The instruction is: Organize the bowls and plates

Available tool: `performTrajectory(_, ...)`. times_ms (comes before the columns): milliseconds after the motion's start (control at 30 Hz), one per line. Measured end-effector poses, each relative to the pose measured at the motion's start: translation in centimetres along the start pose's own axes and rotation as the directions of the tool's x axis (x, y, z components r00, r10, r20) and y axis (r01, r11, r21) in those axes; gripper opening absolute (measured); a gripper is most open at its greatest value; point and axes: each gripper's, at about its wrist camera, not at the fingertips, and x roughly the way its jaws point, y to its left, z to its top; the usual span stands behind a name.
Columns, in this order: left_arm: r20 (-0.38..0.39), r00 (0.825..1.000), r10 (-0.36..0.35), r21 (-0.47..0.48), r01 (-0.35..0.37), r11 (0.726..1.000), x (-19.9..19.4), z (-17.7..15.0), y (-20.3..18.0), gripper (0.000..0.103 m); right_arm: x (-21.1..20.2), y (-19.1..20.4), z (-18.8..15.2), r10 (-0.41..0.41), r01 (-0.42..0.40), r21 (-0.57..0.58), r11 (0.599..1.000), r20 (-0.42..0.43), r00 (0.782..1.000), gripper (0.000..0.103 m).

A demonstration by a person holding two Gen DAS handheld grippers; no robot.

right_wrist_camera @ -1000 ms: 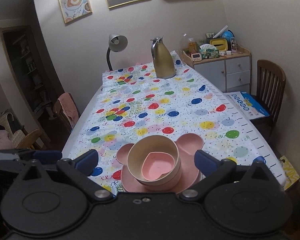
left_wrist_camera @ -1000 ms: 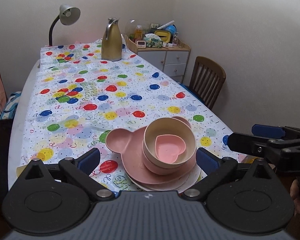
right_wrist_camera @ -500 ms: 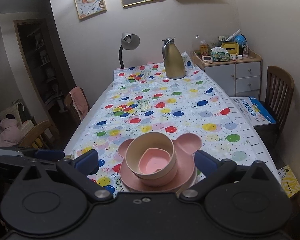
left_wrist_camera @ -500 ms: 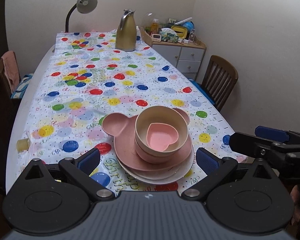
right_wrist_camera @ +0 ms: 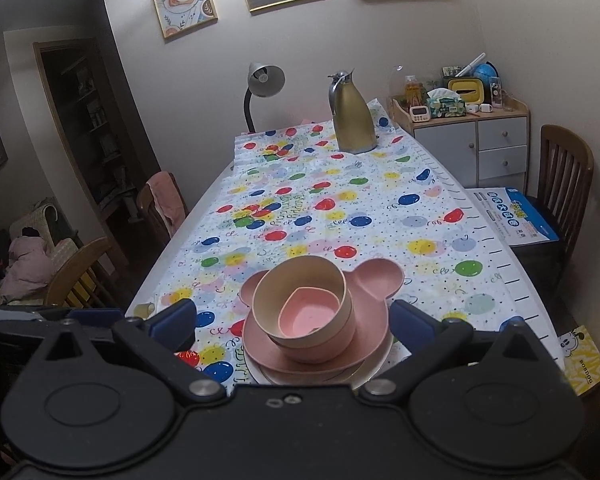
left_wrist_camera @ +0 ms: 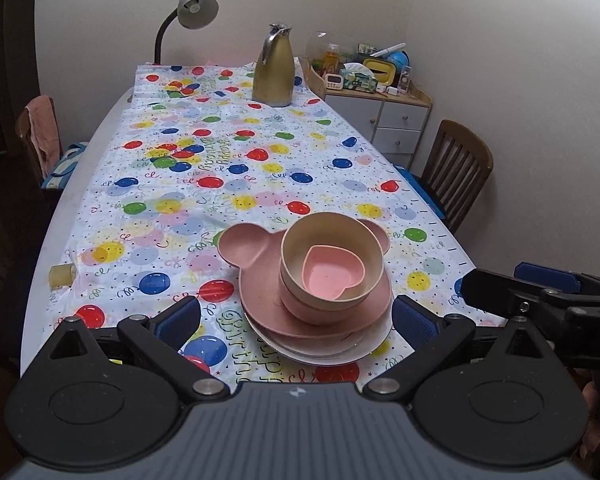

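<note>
One stack stands near the table's front edge. A white plate point(left_wrist_camera: 364, 350) lies at the bottom, a pink bear-shaped plate point(left_wrist_camera: 244, 242) on it, then a pink bowl point(left_wrist_camera: 316, 312), a beige bowl point(left_wrist_camera: 296, 240) and a small pink heart bowl point(left_wrist_camera: 332, 274) inside. The stack also shows in the right wrist view point(right_wrist_camera: 312, 312). My left gripper point(left_wrist_camera: 296, 322) is open and empty, held back from the stack. My right gripper point(right_wrist_camera: 290, 322) is open and empty, also just short of the stack. The right gripper shows in the left wrist view point(left_wrist_camera: 540, 292) at the right.
A balloon-print tablecloth point(left_wrist_camera: 220, 168) covers the table. A gold jug point(left_wrist_camera: 273, 70) and a desk lamp point(left_wrist_camera: 192, 10) stand at the far end. A wooden chair point(left_wrist_camera: 458, 168) and a cabinet point(left_wrist_camera: 384, 116) are to the right. A small roll point(left_wrist_camera: 60, 275) lies at the left edge.
Both grippers have drawn back and risen from the stack, so more of the table shows. The stack has not moved. Both grippers stay open.
</note>
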Motion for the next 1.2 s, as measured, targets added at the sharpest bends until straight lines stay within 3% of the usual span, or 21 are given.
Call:
performTrajectory(233, 0.018, 1.000, 0.008, -0.015, -0.008, 1.000, -0.4, 0.2, 0.5, 0.102, 0.1, -0.7, -0.1, -0.002, 0.002, 0.046, 0.999, 0.006, 1.000, 0.103)
performTrajectory(400, 0.037, 0.999, 0.005, -0.019, -0.005, 1.000, -0.7, 0.3, 0.8, 0.102, 0.2, -0.2, 0.0, 0.023, -0.023, 0.033, 0.999, 0.007, 1.000, 0.103)
performTrajectory(667, 0.055, 0.998, -0.011, -0.030, 0.013, 0.999, -1.0, 0.3, 1.1, 0.102, 0.2, 0.2, 0.1, -0.005, 0.004, 0.023, 1.000, 0.022, 1.000, 0.103)
performTrajectory(1200, 0.035, 0.999, -0.021, -0.045, 0.023, 0.999, -0.3, 0.5, 1.5, 0.102, 0.6, 0.1, 0.1, -0.020, 0.020, 0.024, 1.000, 0.004, 1.000, 0.103)
